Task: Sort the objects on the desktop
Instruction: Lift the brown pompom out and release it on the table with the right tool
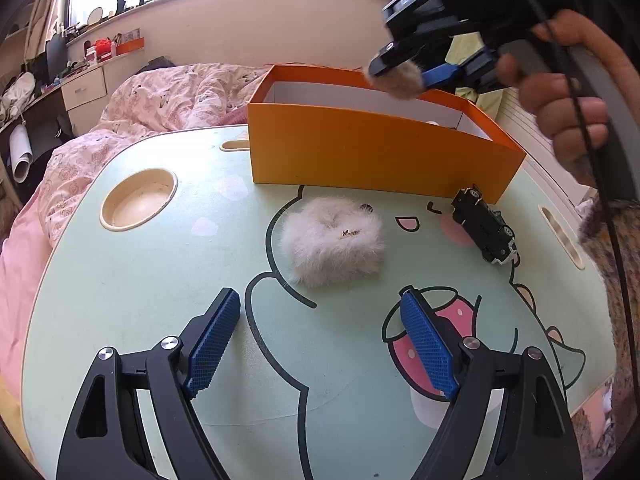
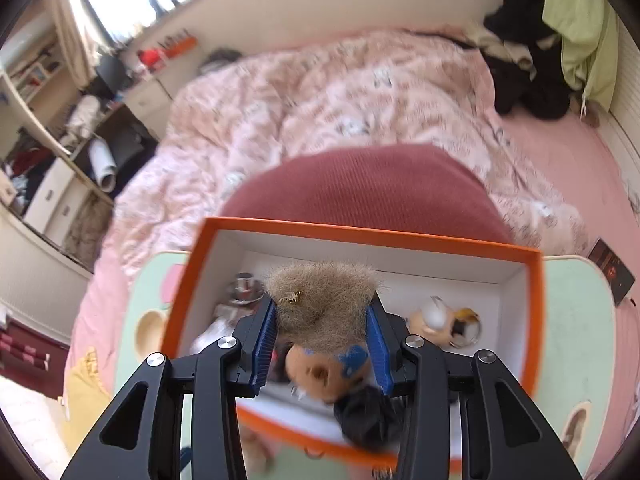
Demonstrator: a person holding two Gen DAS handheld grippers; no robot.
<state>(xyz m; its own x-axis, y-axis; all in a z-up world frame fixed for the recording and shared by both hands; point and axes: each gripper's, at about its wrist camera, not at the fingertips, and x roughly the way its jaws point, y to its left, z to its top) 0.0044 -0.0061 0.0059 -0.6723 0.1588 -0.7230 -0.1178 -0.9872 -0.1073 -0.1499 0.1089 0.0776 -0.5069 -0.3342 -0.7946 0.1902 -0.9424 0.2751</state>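
Scrunchie of brown-grey fluffy fur [image 2: 320, 304], with a tiny gold charm, clamped between the 2 blue ribbed pads [image 2: 266, 344] of the right gripper [image 2: 322, 340] and held above the open orange cardboard box with white interior [image 2: 532, 320]. Same brown tuft [image 1: 396, 80] in the left wrist view, pinched by the right gripper [image 1: 404, 74] over the box's far rim [image 1: 360, 148], with bare fingers of the right hand [image 1: 560, 112] wrapped round the handle. Inside the box, partly blurred: a small doll head with tan face and blue patch [image 2: 332, 364] directly under the held scrunchie, a round cream and yellow figure [image 2: 444, 320] toward the right wall, a small metallic object [image 2: 244, 288] toward the left wall, something dark [image 2: 368, 416] near the front wall. Left gripper [image 1: 324, 340] low over the mint-green lap table printed with a cartoon character [image 1: 140, 280], jaws spread wide, nothing between the blue pads [image 1: 216, 344]. Just ahead of it on the table, a white fluffy fur scrunchie [image 1: 332, 240] lying flat, apart from the box front. To its right, a small black toy car [image 1: 484, 228], tilted diagonally, close to the box's front right corner. Round cream cup recess [image 1: 138, 200] at the table's left. Pink floral quilt [image 2: 340, 100] on the bed behind the table.
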